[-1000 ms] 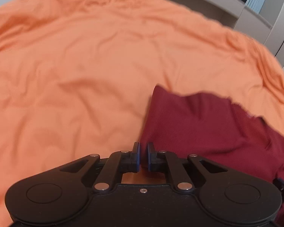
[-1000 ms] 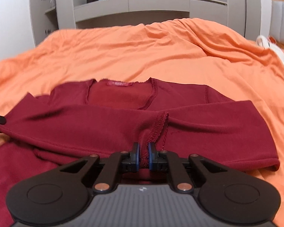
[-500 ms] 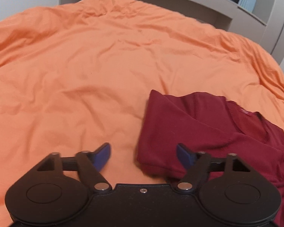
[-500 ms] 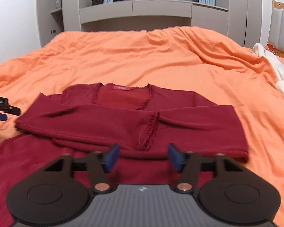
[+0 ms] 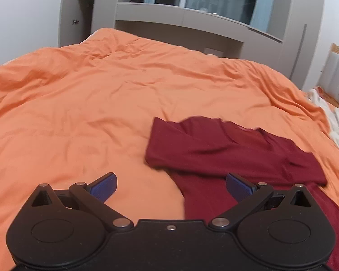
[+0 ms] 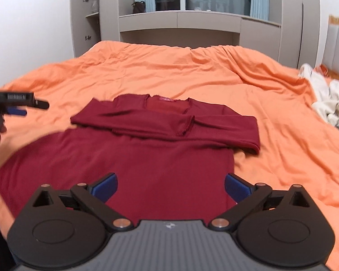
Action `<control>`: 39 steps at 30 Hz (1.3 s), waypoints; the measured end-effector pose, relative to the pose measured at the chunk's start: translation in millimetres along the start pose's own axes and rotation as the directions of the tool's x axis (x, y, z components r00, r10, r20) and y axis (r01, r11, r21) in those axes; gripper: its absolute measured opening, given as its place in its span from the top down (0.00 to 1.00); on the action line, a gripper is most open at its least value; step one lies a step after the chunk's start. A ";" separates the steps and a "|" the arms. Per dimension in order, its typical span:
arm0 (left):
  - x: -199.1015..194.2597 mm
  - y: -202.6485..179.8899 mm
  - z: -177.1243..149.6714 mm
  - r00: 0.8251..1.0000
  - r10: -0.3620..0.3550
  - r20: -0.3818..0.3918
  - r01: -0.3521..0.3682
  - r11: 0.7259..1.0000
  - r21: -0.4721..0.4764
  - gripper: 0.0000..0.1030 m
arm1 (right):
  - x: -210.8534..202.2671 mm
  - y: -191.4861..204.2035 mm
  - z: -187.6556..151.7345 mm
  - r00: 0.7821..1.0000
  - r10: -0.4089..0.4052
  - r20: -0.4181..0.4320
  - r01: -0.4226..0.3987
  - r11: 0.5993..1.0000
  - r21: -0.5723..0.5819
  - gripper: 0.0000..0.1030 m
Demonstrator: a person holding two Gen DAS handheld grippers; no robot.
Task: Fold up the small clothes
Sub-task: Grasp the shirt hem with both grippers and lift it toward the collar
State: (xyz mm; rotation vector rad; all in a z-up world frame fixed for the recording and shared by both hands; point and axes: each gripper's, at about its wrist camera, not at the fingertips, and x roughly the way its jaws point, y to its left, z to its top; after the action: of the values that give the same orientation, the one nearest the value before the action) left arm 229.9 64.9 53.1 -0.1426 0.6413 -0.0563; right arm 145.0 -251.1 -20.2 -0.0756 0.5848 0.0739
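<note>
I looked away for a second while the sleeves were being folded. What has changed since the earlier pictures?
Both grippers let go: the left gripper and right gripper have just opened wide and drawn back from the red top, nothing between their pads. Both sleeves stay folded across the chest; the top lies flat on the orange bedcover.

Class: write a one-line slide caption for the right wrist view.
Open right tool above a dark red top with both sleeves folded across, on an orange bedcover.
</note>
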 end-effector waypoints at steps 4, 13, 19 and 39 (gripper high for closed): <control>-28.7 -13.6 -29.3 1.000 -0.020 -0.004 0.020 0.999 0.038 0.00 | -23.2 11.9 -26.3 1.000 -0.006 -0.007 0.005 0.998 -0.063 0.00; -73.7 -48.9 -81.1 0.982 -0.190 0.005 0.186 0.968 0.167 0.00 | -52.8 29.0 -76.3 0.998 -0.004 -0.055 -0.008 0.974 -0.225 0.00; -78.2 -68.8 -98.8 0.975 -0.219 -0.041 0.222 0.943 0.248 0.00 | -40.5 47.0 -98.1 0.995 -0.089 -0.047 0.067 0.936 -0.346 0.00; -93.6 -94.8 -145.3 0.936 -0.330 -0.125 0.347 0.796 0.497 0.00 | -14.5 22.1 -47.3 0.995 0.091 0.030 -0.084 0.982 -0.171 0.61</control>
State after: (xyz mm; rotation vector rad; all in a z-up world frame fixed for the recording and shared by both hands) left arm 67.1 -36.5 7.7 0.2657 0.6065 -0.5781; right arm 105.0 -234.2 -52.6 -0.2136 0.5432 0.2105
